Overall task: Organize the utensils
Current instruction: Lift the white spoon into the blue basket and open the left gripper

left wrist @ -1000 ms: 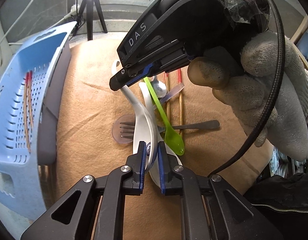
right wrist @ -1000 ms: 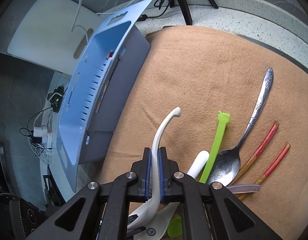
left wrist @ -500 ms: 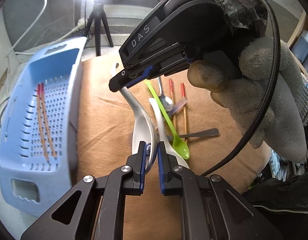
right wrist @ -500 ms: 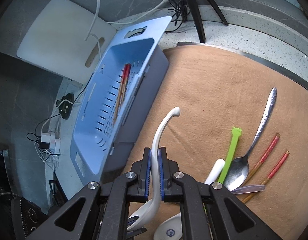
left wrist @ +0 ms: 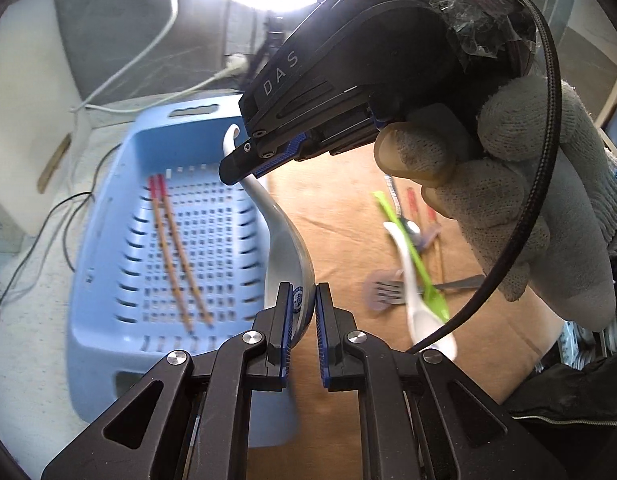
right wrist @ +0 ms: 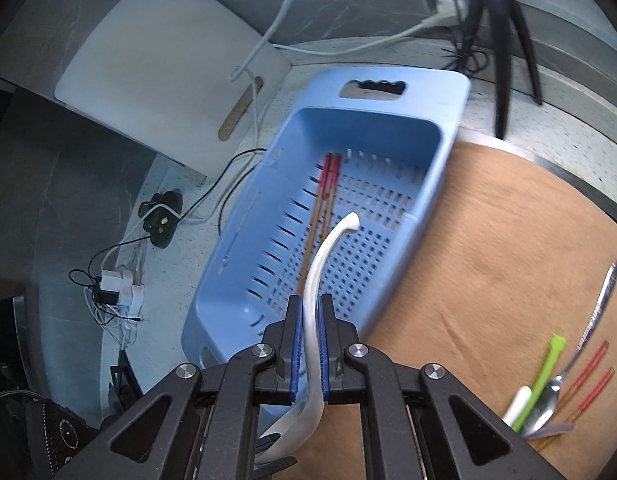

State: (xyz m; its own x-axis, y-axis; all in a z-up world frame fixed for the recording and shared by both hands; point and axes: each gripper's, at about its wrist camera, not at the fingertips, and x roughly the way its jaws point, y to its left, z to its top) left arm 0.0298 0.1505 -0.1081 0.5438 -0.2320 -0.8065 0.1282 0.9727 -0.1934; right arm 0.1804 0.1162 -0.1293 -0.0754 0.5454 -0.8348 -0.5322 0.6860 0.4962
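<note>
Swinging into view since a second ago, the blue basket (right wrist: 360,216) now fills the left and centre of both wrist views, where before it sat only at the edge, so the carry from the brown cloth (right wrist: 504,264) toward the basket looks well along and a drop inside seems the next call. Two red-tipped chopsticks (left wrist: 176,256) already lie on its slotted floor. The white ceramic spoon (left wrist: 284,240) hangs above the basket's near rim, held at both ends: the right gripper (right wrist: 310,352) is clamped on its handle, and the left gripper (left wrist: 301,312) pinches the rim of its bowl. Back on the cloth wait a green spoon (right wrist: 542,376), a metal spoon (right wrist: 588,336), another white spoon (left wrist: 416,300), a fork (left wrist: 392,292) and two more chopsticks (right wrist: 592,376). Readable writing is scant: "DAS" (left wrist: 280,74) on the right gripper's housing; the blue mark in the spoon's bowl is too small to read.
</note>
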